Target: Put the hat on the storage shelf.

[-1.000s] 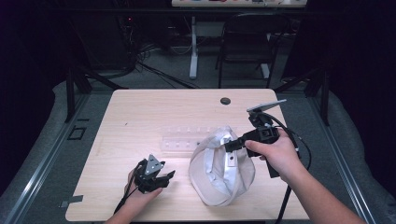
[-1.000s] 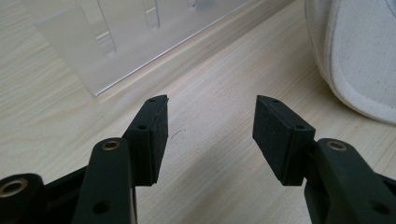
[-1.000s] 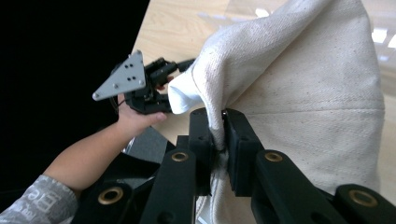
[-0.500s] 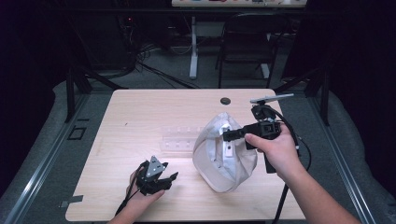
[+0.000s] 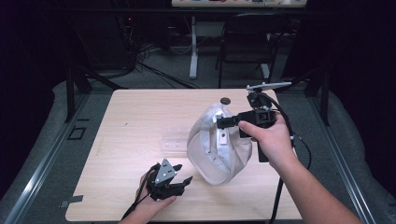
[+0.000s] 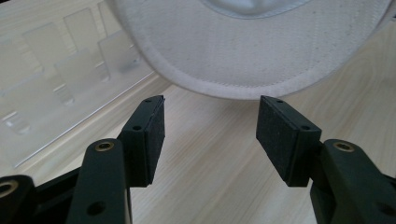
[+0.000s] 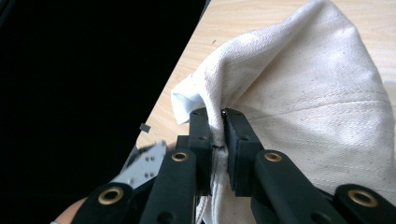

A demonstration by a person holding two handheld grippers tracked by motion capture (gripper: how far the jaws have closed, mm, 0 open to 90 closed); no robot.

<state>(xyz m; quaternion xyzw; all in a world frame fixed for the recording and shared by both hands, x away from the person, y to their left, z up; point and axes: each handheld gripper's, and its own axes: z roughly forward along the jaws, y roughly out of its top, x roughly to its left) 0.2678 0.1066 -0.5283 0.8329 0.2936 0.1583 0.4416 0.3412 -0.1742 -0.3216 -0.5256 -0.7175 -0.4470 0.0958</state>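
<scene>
Currently our right gripper [image 5: 223,122] grips the white cap [image 5: 219,149], lifting it; our left gripper [image 5: 183,173], released, must next take the near brim.

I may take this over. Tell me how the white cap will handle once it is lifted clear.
The white cap is probably floppy: its cloth bunches and creases where the right gripper pinches it. Its brim keeps a smooth curve, so that part is likely stiffer. It seems light, hanging from one small pinch.

A clear plastic rack [image 5: 175,139] lies on the wooden table [image 5: 121,121].
</scene>
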